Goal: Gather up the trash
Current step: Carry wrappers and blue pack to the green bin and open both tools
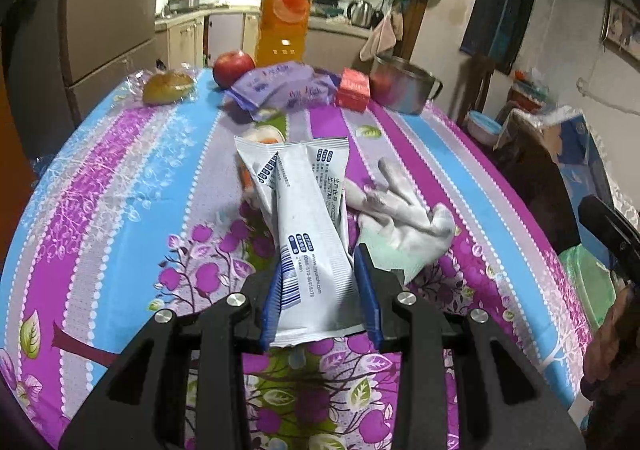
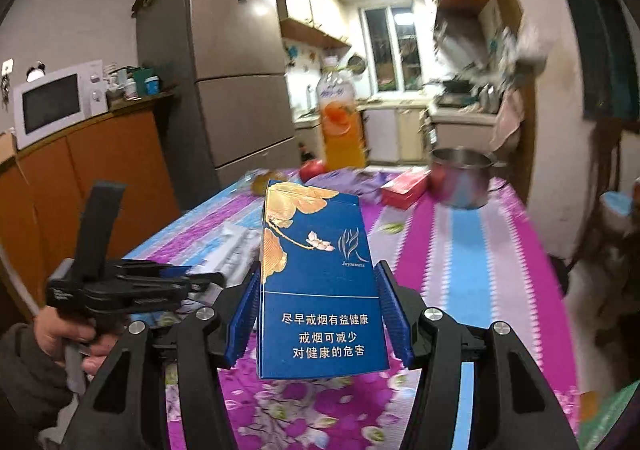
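My left gripper (image 1: pixel 320 270) is shut on white snack wrappers (image 1: pixel 304 218), lifted a little above the flowered tablecloth (image 1: pixel 120 190). A crumpled white tissue (image 1: pixel 400 218) lies on the cloth just right of them. My right gripper (image 2: pixel 318 282) is shut on a blue cigarette pack (image 2: pixel 316 282), held upright above the table. In the right wrist view the left gripper (image 2: pixel 196 282) shows at lower left in a person's hand, with the wrappers (image 2: pixel 236 246) in its jaws.
At the table's far end stand an orange drink bottle (image 1: pixel 286 6), a red apple (image 1: pixel 233 67), a wrapped bun (image 1: pixel 168 86), purple packets (image 1: pixel 280 86), a red box (image 1: pixel 353 89) and a steel pot (image 1: pixel 402 84). A green bin (image 1: pixel 588 286) is at the right edge.
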A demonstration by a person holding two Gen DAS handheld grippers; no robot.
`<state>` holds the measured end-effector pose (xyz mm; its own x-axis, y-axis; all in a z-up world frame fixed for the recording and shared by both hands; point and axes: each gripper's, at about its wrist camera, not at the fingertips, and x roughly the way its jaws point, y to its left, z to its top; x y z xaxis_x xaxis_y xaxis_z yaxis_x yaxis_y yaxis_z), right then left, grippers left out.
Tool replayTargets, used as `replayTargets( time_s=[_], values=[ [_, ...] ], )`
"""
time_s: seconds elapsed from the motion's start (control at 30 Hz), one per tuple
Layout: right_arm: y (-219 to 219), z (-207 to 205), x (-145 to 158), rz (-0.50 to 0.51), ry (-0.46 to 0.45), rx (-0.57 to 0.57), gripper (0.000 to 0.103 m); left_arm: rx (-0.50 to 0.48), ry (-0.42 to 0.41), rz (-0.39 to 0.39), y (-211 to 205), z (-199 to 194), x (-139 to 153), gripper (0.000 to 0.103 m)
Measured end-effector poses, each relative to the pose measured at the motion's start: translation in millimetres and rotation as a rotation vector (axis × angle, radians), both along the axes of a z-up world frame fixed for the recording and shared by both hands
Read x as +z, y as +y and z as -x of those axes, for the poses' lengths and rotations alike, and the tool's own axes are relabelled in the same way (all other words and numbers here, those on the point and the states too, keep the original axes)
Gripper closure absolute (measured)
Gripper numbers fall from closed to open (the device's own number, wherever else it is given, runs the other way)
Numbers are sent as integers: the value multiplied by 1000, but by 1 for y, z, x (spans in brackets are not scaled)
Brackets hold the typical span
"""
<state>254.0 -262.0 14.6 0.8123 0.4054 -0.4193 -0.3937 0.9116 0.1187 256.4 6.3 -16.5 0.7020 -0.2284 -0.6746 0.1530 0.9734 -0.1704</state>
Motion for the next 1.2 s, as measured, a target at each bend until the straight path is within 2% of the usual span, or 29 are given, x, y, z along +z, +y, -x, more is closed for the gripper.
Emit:
replayTargets(
  time_s=[0.3, 0.6, 0.97, 1.2],
  values=[
    [-16, 19, 2, 64, -20, -154, 46, -23, -77, 16, -15, 12, 17, 71],
    [-65, 58, 15, 121, -43, -338, 46, -178, -146, 46, -85, 32, 45, 71],
    [-180, 127, 31, 169, -43, -607, 46, -411, -165, 82, -210, 49, 61, 71],
    [-282, 168, 30, 191, 32, -784, 46, -587, -131, 81, -302, 64, 57, 71]
  ],
)
